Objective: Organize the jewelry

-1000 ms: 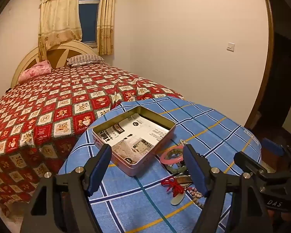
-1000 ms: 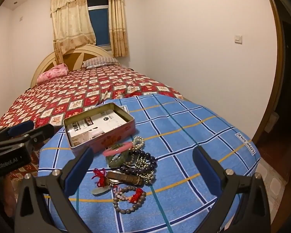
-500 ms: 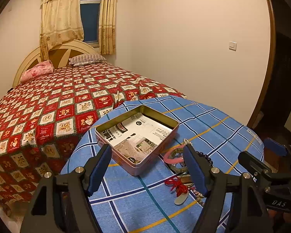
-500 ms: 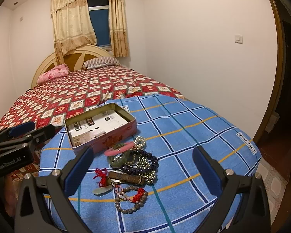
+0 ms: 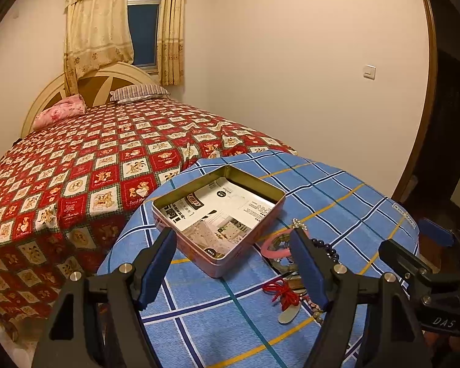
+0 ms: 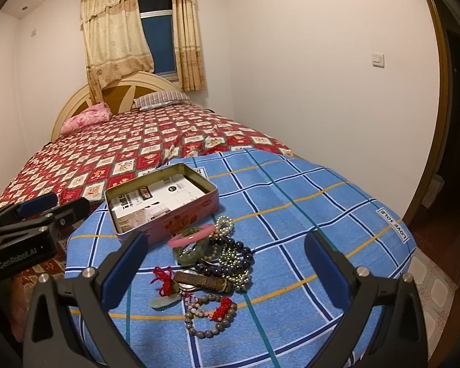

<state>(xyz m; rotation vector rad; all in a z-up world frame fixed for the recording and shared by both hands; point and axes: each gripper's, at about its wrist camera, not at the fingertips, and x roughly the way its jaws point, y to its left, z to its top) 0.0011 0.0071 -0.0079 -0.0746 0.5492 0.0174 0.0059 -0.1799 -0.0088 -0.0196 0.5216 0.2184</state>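
Presently, from left to right: my left gripper [image 5: 233,263], jaws spread wide and holding nothing, hovers in front of the tin [image 6: 161,205], an open pink box lined with printed paper and, as far as I can see, containing no jewelry yet. Next, just right of the tin on the blue plaid cloth [image 6: 306,202], the heap: a pink bangle [image 6: 193,236] resting on a green bangle [image 6: 189,253] close against the tin's wall; a pearl bracelet [image 6: 224,223]; dark beads [image 6: 230,260] tangled with a pale beaded chain; a brown-strapped watch [image 6: 204,282] beside a red knotted cord [image 6: 164,279] with a pale pendant [image 6: 165,301]; nearest me, a grey bead bracelet [image 6: 210,314] with red accents. Last, my right gripper [image 6: 224,270], likewise gaping and empty, is poised above the heap. Tally: nothing sorted; every piece remains to be moved, so I judge the work barely begun.
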